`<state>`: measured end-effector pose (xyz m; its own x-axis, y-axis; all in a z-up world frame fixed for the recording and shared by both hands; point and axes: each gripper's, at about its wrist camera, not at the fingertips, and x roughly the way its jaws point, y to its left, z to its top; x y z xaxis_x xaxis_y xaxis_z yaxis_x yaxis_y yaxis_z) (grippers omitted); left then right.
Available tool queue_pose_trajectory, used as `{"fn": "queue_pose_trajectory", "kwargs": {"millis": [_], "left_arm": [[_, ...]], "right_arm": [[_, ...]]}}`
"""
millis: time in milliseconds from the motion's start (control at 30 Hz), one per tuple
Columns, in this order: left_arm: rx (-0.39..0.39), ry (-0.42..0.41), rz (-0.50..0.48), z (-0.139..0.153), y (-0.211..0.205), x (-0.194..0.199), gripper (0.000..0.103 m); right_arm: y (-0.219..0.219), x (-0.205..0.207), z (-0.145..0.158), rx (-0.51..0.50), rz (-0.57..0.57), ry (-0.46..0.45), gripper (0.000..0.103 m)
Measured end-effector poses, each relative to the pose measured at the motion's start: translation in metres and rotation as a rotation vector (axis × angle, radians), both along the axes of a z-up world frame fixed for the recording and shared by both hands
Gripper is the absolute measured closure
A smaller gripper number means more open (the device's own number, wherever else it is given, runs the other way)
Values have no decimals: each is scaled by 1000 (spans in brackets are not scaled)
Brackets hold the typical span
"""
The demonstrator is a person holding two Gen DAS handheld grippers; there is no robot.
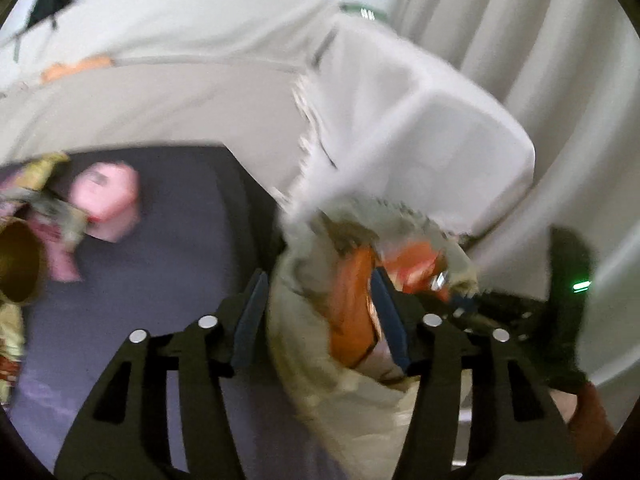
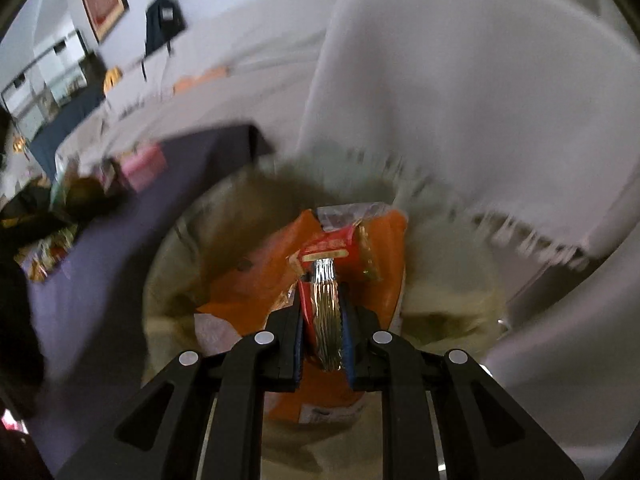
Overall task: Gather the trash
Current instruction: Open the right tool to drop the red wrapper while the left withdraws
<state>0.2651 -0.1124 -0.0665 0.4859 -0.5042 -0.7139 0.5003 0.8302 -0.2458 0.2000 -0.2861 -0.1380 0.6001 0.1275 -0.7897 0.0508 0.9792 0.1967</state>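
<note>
My left gripper [image 1: 320,312] holds the rim of a translucent white trash bag [image 1: 312,380], its jaws wide around the bunched plastic. An orange wrapper [image 1: 352,304] lies inside the bag. In the right wrist view my right gripper [image 2: 324,320] is shut on a red and silver foil wrapper [image 2: 326,292], held over the bag's open mouth [image 2: 180,280]. The orange wrapper [image 2: 248,288] lies below it. A pink box [image 1: 110,200] and several crumpled wrappers [image 1: 44,200] lie on the dark purple table [image 1: 168,240].
A brown paper cup [image 1: 18,264] lies at the table's left edge. A white cloth [image 1: 420,128] hangs behind the bag. White curtains [image 1: 540,40] stand at the right. The other gripper's black body [image 1: 568,300] shows at the right.
</note>
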Motion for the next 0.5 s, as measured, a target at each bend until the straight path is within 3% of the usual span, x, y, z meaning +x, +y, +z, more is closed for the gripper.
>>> {"fn": "queue_pose_trajectory", "kwargs": {"millis": [167, 267, 367, 500], "left_arm": [[47, -118, 44, 14, 30, -21, 47], [38, -114, 63, 15, 51, -27, 46], [21, -108, 79, 16, 71, -35, 46], [16, -138, 100, 20, 95, -47, 45]], "right_arm": [[12, 5, -15, -17, 21, 53, 86], [18, -2, -7, -8, 16, 7, 84], [24, -10, -1, -34, 12, -18, 68], [25, -23, 14, -67, -4, -49, 67]]}}
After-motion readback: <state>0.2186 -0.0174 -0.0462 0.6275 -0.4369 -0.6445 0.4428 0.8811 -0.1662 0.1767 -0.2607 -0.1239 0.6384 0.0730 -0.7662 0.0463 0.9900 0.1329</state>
